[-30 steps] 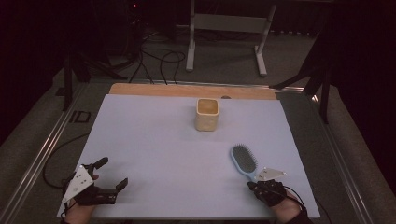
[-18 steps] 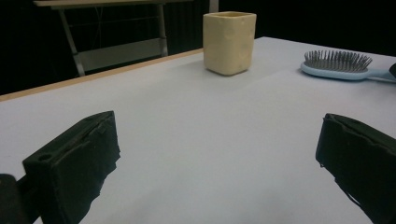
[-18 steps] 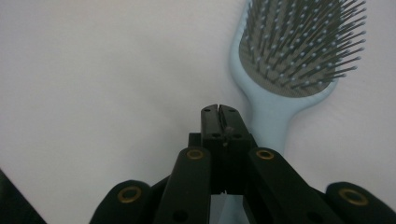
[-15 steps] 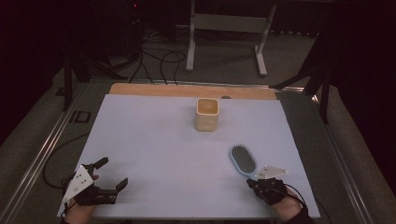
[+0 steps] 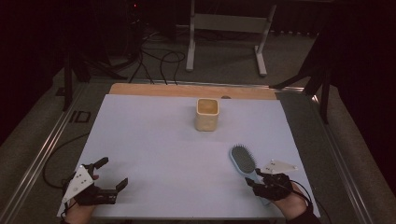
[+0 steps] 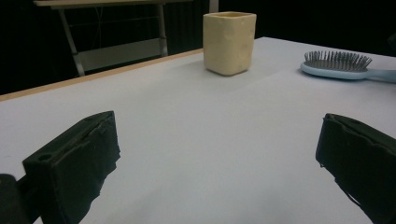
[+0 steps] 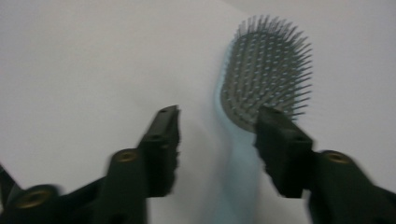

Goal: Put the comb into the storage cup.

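A light-blue hairbrush (image 5: 243, 159) lies bristles up at the table's right front, its handle toward me. My right gripper (image 5: 259, 181) hovers over the handle. In the right gripper view its jaws, which have just been opening, stand apart on either side of the handle (image 7: 236, 172) without pressing it, so the right gripper (image 7: 218, 114) is open. A cream square cup (image 5: 207, 114) stands upright near the far middle. My left gripper (image 5: 112, 172) rests at the left front, open and holding nothing. From the left gripper (image 6: 219, 154) the cup (image 6: 229, 42) and brush (image 6: 336, 65) lie ahead.
A pale sheet covers the table (image 5: 154, 140), with a wooden strip (image 5: 187, 90) along its far edge. Behind the table, on the floor, are a metal stand (image 5: 229, 28) and loose cables (image 5: 154, 56). Metal rails (image 5: 42, 158) run along both sides.
My right gripper has opened off the brush handle and lifted a little. The brush has stayed flat on the sheet. The left gripper has not moved.
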`<state>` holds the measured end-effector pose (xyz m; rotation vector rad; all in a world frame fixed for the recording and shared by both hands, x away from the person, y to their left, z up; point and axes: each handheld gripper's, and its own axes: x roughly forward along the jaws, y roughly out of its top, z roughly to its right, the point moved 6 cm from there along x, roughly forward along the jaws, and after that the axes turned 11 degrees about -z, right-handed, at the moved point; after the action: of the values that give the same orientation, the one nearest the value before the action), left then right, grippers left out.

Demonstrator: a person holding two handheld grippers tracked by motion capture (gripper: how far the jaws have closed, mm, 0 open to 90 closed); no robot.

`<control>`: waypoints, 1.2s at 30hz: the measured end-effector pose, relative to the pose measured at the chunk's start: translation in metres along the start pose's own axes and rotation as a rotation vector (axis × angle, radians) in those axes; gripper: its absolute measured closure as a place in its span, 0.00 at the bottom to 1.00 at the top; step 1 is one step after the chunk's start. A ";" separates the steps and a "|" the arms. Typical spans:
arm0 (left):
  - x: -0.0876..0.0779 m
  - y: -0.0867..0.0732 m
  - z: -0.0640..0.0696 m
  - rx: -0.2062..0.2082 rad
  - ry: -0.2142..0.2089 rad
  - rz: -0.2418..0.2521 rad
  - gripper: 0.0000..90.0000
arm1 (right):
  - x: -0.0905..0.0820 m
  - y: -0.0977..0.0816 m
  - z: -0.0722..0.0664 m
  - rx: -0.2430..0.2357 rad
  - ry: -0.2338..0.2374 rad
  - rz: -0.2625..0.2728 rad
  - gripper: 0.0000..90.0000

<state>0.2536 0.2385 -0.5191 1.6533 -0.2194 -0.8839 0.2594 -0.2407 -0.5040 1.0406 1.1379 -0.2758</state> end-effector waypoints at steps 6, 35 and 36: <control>0.000 0.000 0.000 0.001 0.000 -0.001 0.00 | 0.000 0.000 0.004 0.044 -0.023 -0.018 0.18; -0.002 0.000 -0.001 -0.005 -0.001 0.006 0.00 | 0.015 0.001 0.015 0.115 -0.058 -0.201 0.09; -0.002 0.000 -0.001 -0.005 -0.001 0.008 0.00 | 0.016 0.001 0.015 0.117 -0.049 -0.205 0.09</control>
<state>0.2529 0.2400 -0.5178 1.6460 -0.2244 -0.8786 0.2766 -0.2472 -0.5163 1.0151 1.1962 -0.5335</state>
